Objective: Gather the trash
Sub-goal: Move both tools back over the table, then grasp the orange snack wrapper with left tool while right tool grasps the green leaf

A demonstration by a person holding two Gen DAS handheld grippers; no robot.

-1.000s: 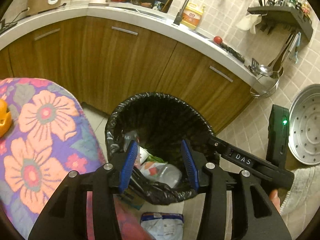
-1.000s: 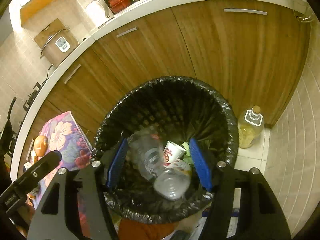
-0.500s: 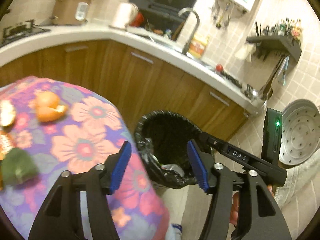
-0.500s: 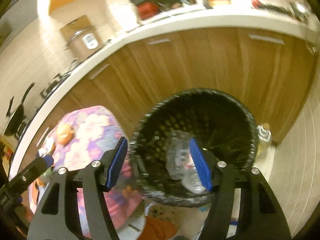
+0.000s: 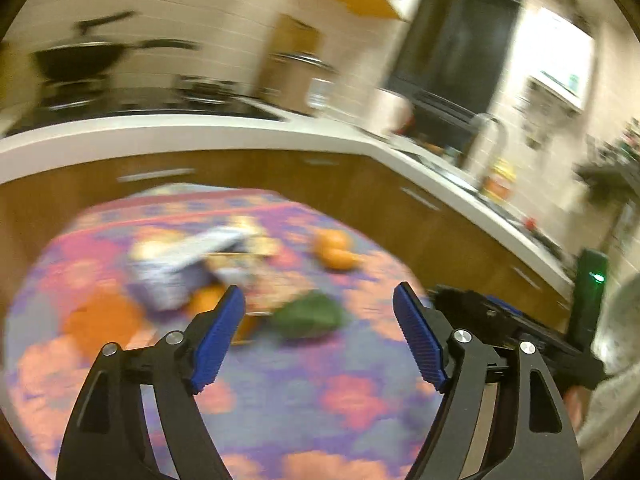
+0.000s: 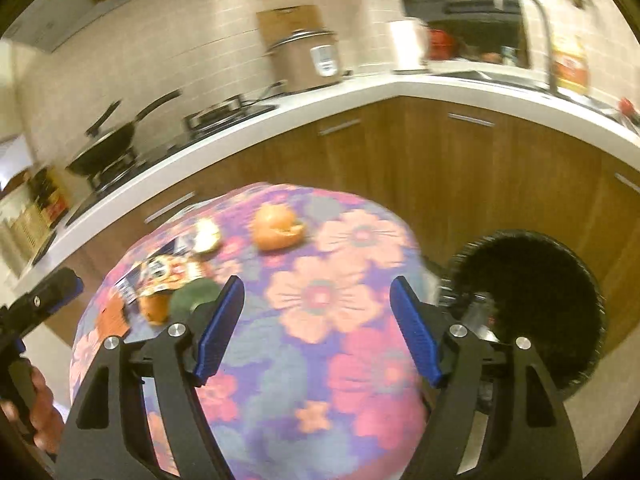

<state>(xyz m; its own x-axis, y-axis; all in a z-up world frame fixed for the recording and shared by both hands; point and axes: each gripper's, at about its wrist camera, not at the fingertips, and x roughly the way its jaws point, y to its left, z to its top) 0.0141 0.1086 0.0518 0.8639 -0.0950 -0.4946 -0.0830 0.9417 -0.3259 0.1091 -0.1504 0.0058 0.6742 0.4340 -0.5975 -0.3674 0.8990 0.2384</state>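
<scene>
Both grippers hover open and empty over a round table with a flowered cloth (image 6: 320, 360). My left gripper (image 5: 318, 336) faces blurred trash: orange peels (image 5: 336, 250), a green leaf (image 5: 308, 316), and a pale wrapper (image 5: 176, 272). My right gripper (image 6: 316, 328) sees an orange peel (image 6: 278, 232), a smaller peel (image 6: 208, 236), a printed wrapper (image 6: 160, 276), and a green piece (image 6: 196, 296). The bin with a black bag (image 6: 536, 304) stands to the right of the table.
A wooden cabinet run with a white counter (image 6: 360, 92) curves behind the table. On it are a wok on a stove (image 6: 108, 140), a rice cooker (image 6: 308, 60) and a sink tap (image 6: 524, 4). The left gripper's body shows in the right wrist view (image 6: 44, 300).
Both grippers swung up and left, away from the bin and over the table. A plastic bottle seen falling into the bin is no longer in view. The jaws stayed open.
</scene>
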